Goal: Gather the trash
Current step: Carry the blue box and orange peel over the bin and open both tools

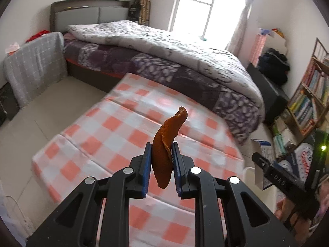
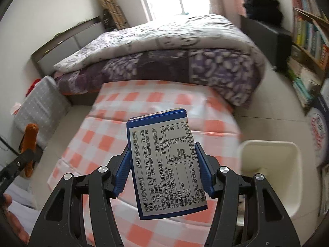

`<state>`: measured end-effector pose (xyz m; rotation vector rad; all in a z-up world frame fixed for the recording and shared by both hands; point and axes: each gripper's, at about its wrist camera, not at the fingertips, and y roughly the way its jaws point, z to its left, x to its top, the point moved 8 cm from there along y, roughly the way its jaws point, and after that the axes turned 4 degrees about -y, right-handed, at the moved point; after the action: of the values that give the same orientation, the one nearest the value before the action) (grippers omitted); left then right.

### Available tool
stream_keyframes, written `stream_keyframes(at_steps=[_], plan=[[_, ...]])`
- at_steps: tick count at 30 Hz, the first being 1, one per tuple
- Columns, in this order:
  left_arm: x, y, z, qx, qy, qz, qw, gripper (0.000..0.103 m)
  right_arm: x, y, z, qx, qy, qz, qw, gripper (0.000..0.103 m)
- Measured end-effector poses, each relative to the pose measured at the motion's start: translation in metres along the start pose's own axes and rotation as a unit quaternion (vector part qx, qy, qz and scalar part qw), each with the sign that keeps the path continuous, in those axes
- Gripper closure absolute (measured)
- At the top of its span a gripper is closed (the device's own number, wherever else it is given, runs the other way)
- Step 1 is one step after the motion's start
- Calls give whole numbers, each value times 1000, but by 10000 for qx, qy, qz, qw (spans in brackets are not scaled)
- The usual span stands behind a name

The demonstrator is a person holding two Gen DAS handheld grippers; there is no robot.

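Note:
My left gripper (image 1: 161, 147) is shut on a curled strip of orange peel (image 1: 164, 144), held high above the table with the red-and-white checked cloth (image 1: 107, 123). That peel (image 2: 29, 142) and the left gripper also show at the left edge of the right wrist view. My right gripper (image 2: 163, 150) is shut on a blue and white printed carton (image 2: 164, 164), its label side facing the camera, also lifted above the checked table (image 2: 98, 140). A cream plastic bin (image 2: 269, 164) stands on the floor to the right of the table; its rim (image 1: 249, 169) shows in the left wrist view.
Behind the table stands a bed with a purple patterned quilt (image 1: 164, 47). A grey-covered piece of furniture (image 1: 35, 61) stands at the left wall. A bookshelf (image 1: 308, 94) and stacked items fill the right side. A person's hand (image 2: 8, 203) shows at lower left.

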<state>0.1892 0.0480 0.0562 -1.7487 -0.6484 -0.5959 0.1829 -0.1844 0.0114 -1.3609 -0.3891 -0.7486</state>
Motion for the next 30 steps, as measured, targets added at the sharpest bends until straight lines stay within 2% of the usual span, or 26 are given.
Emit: stream_keyframes(at_steps=[7,11,18,28,30], plan=[[-42,34,-66,-481,47,327,9983,83,-17,-10,-82,-522,359,7,9980,47],[-64,58,-91,-582,272,538,9965,83,-24,-9,-129,-812,607,112,9948,47],[-70,72,-136,-830,527,602,9933,83,-26,-16,-184,-1276,757,121,9889,47],[-103,81,-210,-1254,1089,827,9826,83,-39,-32,-245,-1518,1224,221,9805,45],[-111,80,-224,-1342,1220,862,9796,83,-44,-37,-257,-1577,1379,228,9775,32]])
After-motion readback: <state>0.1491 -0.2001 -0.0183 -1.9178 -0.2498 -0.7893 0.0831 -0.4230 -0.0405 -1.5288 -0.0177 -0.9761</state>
